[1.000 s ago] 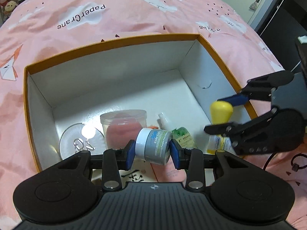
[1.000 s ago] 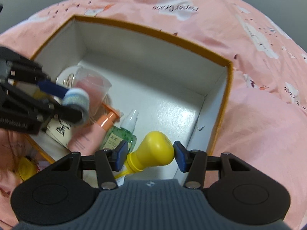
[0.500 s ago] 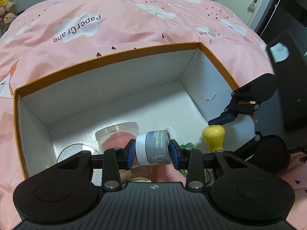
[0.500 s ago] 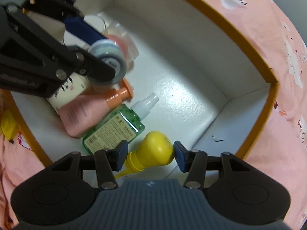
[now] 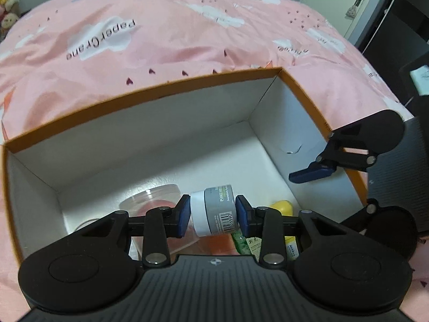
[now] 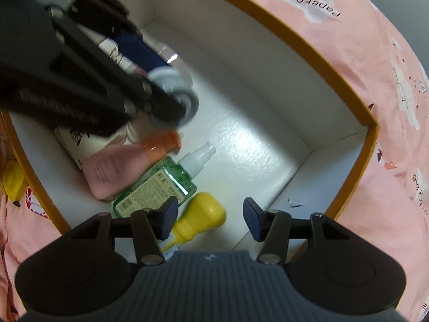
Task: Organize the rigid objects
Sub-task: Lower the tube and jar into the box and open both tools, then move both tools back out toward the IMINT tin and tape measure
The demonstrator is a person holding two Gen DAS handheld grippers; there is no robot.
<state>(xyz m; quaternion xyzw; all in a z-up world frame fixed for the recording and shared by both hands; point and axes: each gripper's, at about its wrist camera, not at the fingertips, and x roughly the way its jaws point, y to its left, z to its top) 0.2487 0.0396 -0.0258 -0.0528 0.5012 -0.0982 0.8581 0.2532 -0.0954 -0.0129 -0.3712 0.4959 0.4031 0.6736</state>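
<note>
An orange-rimmed white box (image 5: 187, 86) (image 6: 268, 21) sits on a pink bedspread. My left gripper (image 5: 213, 216) (image 6: 171, 94) hangs over the box's inside, shut on a grey jar with a white lid (image 5: 214, 212) (image 6: 182, 99), held sideways. The right gripper (image 6: 210, 210) points down into the near right corner with its jaws opening. A yellow bottle (image 6: 203, 217) (image 5: 281, 206) lies on the box floor between the pads; the right pad stands clear of it. One blue pad (image 5: 311, 173) of the right gripper shows in the left wrist view.
On the box floor lie a green bottle with a white cap (image 6: 161, 187), a pink bottle with an orange cap (image 6: 115, 169), a white carton (image 6: 77, 139) and a clear tub (image 5: 158, 201). A yellow object (image 6: 10, 185) lies outside on the bedspread.
The right gripper sank into the box and its jaws spread off the yellow bottle, which now rests on the floor. The left gripper carried the jar further over the box.
</note>
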